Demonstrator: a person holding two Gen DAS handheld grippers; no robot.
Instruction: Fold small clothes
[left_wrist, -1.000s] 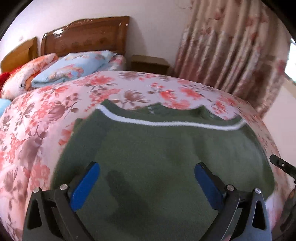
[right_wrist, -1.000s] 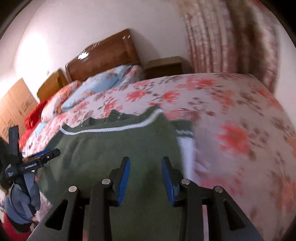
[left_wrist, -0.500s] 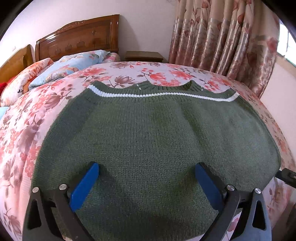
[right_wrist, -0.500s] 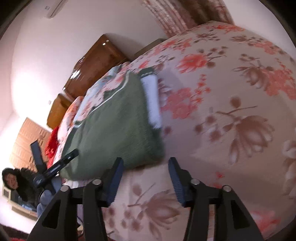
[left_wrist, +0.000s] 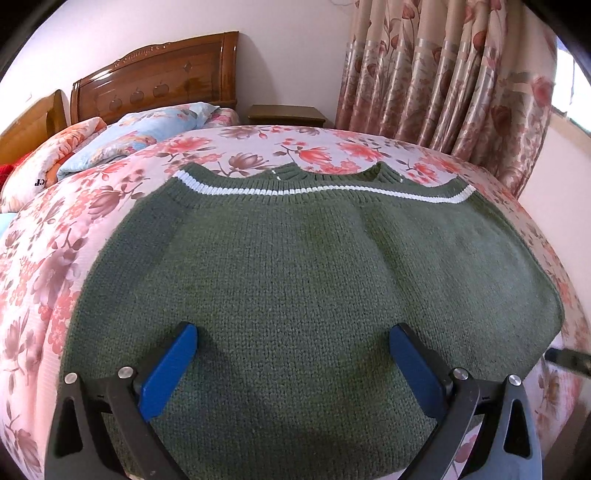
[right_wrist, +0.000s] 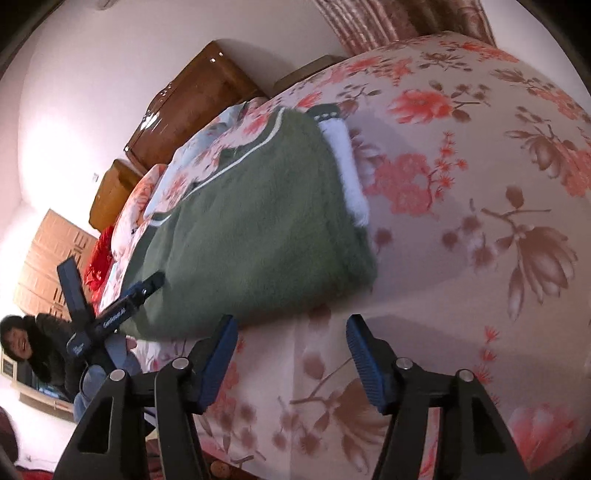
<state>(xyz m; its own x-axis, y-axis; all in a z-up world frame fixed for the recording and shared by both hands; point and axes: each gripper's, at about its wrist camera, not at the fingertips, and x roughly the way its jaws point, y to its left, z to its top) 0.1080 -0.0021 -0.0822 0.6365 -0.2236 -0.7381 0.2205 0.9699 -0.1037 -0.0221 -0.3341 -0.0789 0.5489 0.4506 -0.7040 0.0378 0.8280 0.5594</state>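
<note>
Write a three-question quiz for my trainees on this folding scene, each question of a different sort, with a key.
1. True or false: the green sweater lies on the floral bedspread.
2. Multiple choice: what do the jaws of the right gripper hold? A) the sweater's hem B) a pillow C) nothing
3. Short answer: what colour is the stripe across the sweater near its collar?

Key
1. True.
2. C: the jaws stand open over bare bedspread, just beside the sweater's edge, and have just been opening.
3. White.
</note>
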